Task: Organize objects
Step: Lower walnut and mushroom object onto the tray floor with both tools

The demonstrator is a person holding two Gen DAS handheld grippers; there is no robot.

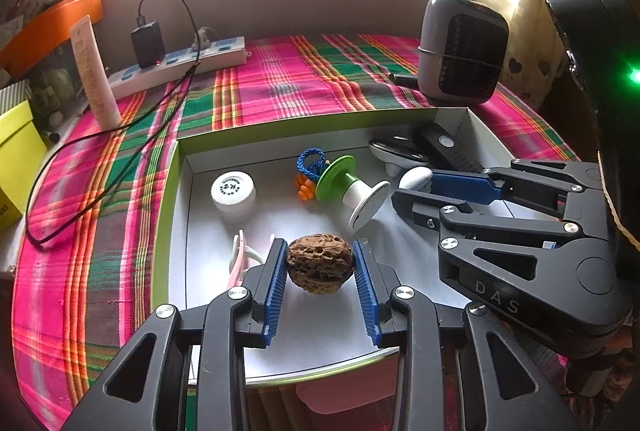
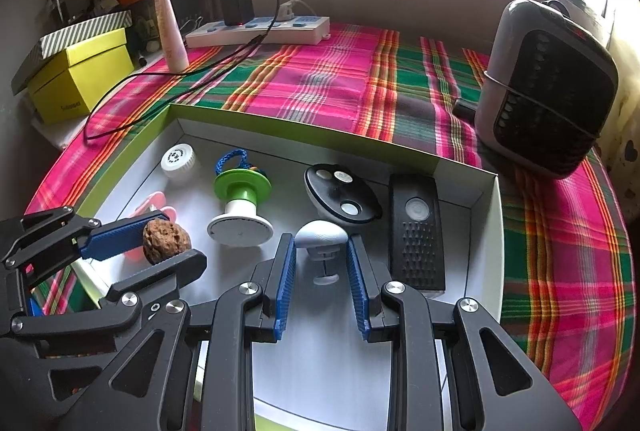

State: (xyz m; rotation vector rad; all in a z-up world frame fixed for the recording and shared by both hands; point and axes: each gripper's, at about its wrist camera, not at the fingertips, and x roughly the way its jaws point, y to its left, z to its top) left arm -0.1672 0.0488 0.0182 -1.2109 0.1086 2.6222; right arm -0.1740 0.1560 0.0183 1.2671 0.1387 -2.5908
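Across the plaid tablecloth sits the shallow white box with green outer walls, and we read it as the collecting place: everything small is gathered inside it, while the heater at two o'clock and the power strip at eleven o'clock stay outside on the cloth.

Inside the box, the black remote lies flat along the right wall, its long axis running from six toward twelve o'clock. Beside it at its nine o'clock rests the oval black key fob. The green-and-white spool lies tipped, its axis pointing toward twelve o'clock, green flange far, white flange near. The white jar stands at ten o'clock.

Our left gripper is clamped on the walnut, blue pads pressing its two sides, so it appears held above the box floor near the front edge; its long axis runs roughly across the jaws.

Our right gripper has its jaws apart around the white mushroom-shaped knob, whose stem points toward six o'clock; whether the pads touch it we cannot tell.
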